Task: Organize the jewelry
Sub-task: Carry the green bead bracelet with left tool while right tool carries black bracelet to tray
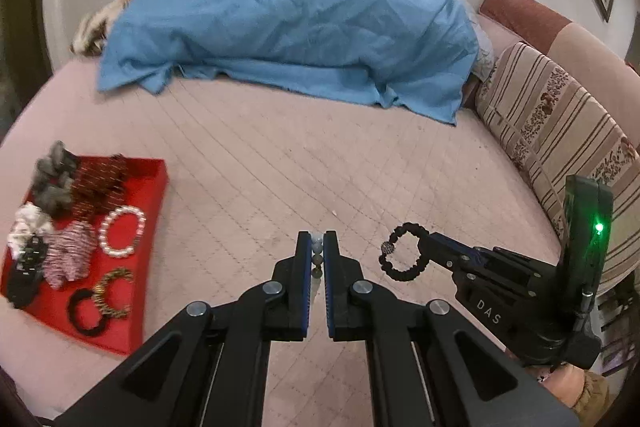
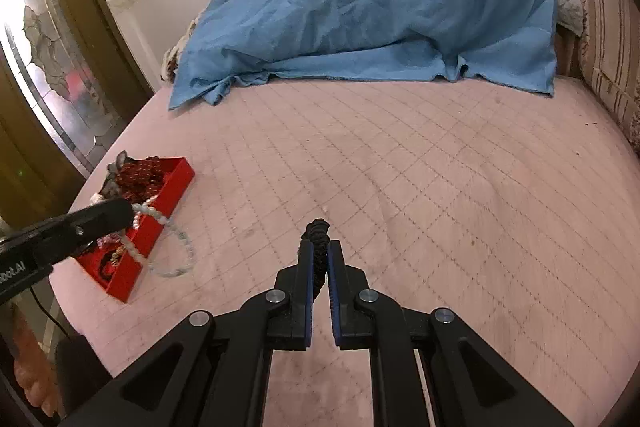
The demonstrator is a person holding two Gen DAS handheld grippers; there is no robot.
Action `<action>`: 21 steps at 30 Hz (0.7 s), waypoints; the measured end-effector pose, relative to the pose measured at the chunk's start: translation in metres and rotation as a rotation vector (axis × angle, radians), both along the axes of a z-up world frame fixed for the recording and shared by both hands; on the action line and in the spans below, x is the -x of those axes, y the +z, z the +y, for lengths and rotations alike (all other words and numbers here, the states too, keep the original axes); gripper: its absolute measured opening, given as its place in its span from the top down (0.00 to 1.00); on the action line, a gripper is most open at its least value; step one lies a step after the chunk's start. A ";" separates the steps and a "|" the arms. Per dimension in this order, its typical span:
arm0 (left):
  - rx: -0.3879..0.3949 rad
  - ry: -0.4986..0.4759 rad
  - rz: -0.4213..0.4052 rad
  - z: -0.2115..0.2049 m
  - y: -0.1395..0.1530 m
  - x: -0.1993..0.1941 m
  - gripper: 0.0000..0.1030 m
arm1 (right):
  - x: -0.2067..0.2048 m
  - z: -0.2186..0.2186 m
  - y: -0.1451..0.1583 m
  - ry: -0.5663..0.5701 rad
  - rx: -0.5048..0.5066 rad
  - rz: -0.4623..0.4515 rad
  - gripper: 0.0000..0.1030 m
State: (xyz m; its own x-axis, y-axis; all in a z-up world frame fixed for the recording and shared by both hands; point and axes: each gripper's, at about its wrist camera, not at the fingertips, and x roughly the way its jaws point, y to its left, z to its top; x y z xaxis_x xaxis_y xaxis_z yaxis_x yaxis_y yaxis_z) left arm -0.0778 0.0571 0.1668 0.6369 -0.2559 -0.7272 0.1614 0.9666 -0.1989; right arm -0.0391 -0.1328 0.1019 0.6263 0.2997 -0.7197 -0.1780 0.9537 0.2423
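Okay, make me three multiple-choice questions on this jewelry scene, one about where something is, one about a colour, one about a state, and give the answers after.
1. Where does the red tray lie? A on the pink quilted bed B on a shelf C on the floor
2. What colour is the bracelet in the right gripper? A white B black C gold
3. How is the left gripper? A wide open B out of view C shut on a pale bead bracelet

Answers: 1 A, the pink quilted bed lies under it; 2 B, the black bracelet hangs there; 3 C, beads sit between its pads.

Home bedroom: quilted pink mattress, blue blanket, striped floral cushion, stained-glass door
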 end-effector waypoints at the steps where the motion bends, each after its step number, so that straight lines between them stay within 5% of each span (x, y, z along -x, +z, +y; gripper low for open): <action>1: -0.005 0.003 -0.012 0.001 0.003 0.005 0.95 | 0.005 0.001 0.001 0.000 0.002 -0.004 0.93; 14: -0.057 0.078 -0.093 0.020 0.026 0.057 0.95 | 0.052 0.034 0.021 0.045 0.072 -0.075 0.93; 21: -0.158 0.118 -0.145 0.017 0.029 0.072 0.95 | 0.068 0.037 0.029 0.047 0.084 -0.108 0.93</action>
